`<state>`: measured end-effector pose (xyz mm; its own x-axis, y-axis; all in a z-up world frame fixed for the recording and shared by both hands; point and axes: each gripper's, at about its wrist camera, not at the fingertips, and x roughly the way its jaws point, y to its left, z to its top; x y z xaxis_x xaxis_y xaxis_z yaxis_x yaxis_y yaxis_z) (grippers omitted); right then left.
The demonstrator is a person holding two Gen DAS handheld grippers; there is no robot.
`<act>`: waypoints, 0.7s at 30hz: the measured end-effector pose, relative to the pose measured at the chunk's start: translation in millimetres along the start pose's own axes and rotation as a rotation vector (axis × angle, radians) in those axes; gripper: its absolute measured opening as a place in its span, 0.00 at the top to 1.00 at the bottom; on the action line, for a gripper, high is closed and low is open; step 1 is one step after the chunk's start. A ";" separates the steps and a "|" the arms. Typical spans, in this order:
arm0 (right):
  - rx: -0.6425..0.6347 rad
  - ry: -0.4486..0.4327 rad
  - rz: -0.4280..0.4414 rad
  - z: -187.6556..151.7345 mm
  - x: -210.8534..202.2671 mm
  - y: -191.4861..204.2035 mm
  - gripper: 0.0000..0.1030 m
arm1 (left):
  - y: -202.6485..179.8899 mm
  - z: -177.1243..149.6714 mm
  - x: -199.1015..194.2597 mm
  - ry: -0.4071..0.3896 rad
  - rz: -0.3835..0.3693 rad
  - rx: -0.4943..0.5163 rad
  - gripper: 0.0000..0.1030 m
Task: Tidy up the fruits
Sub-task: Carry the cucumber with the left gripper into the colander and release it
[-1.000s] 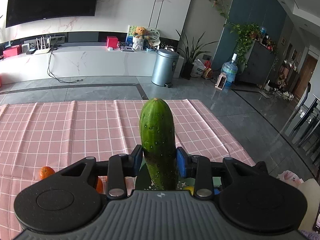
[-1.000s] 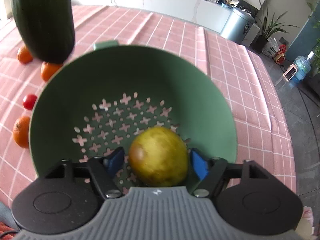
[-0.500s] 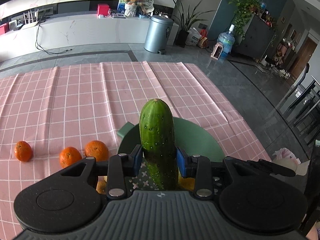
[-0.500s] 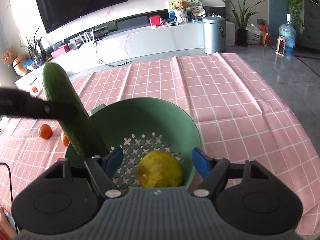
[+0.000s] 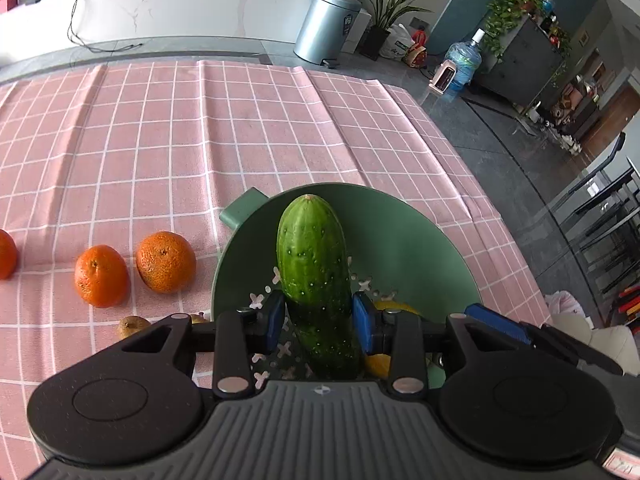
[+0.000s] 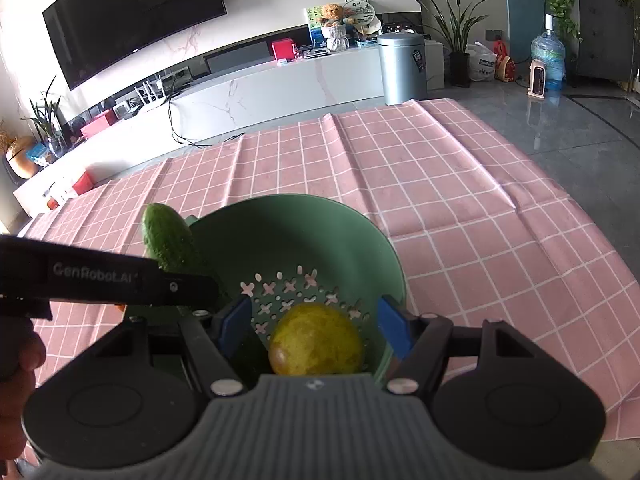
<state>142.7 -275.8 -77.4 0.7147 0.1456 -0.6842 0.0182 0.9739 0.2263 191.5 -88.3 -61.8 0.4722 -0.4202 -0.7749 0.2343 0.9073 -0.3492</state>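
Lowered: cucumber [image 5: 314, 276], clenched by left gripper [image 5: 319, 322], now over green colander [image 5: 404, 232] | right gripper [image 6: 314, 322]: released, jaws just narrowing, yellow fruit [image 6: 316, 340] lying loose between them.

The left gripper [image 5: 319, 316] tilts steeply down, its blue pads [image 5: 275, 316] clamped on both sides of a cucumber [image 5: 312, 264] that juts forward past its fingertips. The right gripper [image 6: 314, 322] also slants down, just right of the left one, whose black finger crosses in front of its left jaw. Its jaws have just been closing yet stand apart, pads [image 6: 394, 330] clear of the yellow fruit [image 6: 316, 340] seen between them; a hand [image 6: 18, 380] shows at its left edge.
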 end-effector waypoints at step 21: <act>-0.025 -0.034 -0.048 -2.9 -18.8 20.4 0.27 | -9.0 -8.2 -42.5 -0.055 0.082 0.166 0.48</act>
<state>127.5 -258.1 -61.9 0.7366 0.0931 -0.6698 0.0362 0.9836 0.1765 162.4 -78.5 -30.1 0.5397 -0.3496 -0.7658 0.3283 0.9251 -0.1909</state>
